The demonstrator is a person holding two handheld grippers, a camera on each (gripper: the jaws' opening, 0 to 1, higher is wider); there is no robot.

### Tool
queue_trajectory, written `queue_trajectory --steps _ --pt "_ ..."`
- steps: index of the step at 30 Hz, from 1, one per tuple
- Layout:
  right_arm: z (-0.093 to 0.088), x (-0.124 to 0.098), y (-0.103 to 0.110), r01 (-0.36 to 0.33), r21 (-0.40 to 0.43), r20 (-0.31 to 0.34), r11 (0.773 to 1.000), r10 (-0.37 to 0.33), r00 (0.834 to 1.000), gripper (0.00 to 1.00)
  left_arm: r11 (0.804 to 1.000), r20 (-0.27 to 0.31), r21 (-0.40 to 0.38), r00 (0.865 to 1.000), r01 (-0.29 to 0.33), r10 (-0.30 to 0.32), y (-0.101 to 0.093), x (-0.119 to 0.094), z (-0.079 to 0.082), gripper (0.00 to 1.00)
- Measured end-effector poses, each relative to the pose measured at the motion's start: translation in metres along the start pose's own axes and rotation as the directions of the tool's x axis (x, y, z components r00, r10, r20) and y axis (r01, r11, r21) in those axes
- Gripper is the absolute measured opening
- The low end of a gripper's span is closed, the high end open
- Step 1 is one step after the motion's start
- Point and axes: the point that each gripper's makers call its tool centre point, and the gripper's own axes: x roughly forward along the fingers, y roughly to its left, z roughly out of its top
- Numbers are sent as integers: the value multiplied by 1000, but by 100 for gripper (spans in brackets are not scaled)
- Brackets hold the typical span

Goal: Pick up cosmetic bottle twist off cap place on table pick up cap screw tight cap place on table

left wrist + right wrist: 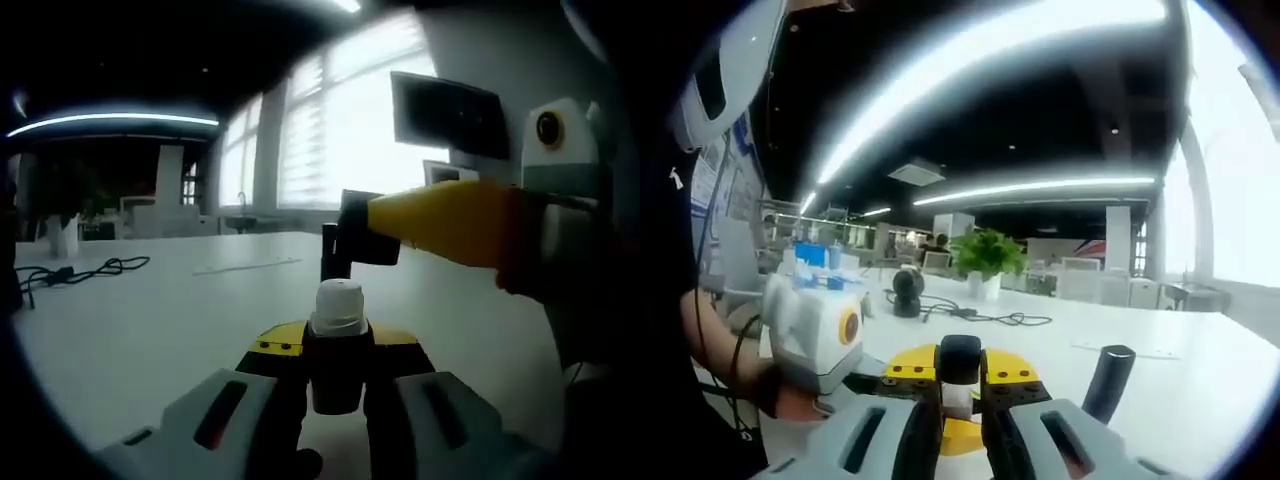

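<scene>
In the left gripper view my left gripper (338, 385) is shut on the dark cosmetic bottle (338, 375), held upright just above the white table (150, 320). The bottle's white threaded neck (339, 305) stands bare. My right gripper (350, 240), yellow and black, reaches in from the right, slightly above and beyond the neck. In the right gripper view my right gripper (960, 385) is shut on the small black cap (960, 358), with a bit of white showing under it. The left gripper (815, 330) sits low at the left, held by a hand.
A black cable (80, 272) lies on the table at the left. In the right gripper view a dark rounded post (1108, 385) rises at the lower right; I cannot tell what it is. Behind are a potted plant (987, 258), a small round black device (906, 292) and a cable (990, 318).
</scene>
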Motion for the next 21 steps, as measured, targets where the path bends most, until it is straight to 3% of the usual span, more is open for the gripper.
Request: queue_trajectory --steps 9,12,16,21 --pt "4 -5 -14 50 -12 26 999 -50 998 7 1000 9 1 1000 -5 5 3 8 -2 10" --pt "1 -11 -25 86 1 28 996 -86 996 7 1000 11 -22 1000 -2 3 3 11 -4 10" --pt "-6 -16 -39 139 7 16 990 -139 990 7 1000 2 9 1000 -12 12 7 18 -6 10" --pt "-6 -20 -43 158 0 15 987 -158 987 7 1000 1 -4 1000 -22 22 14 26 -8 10"
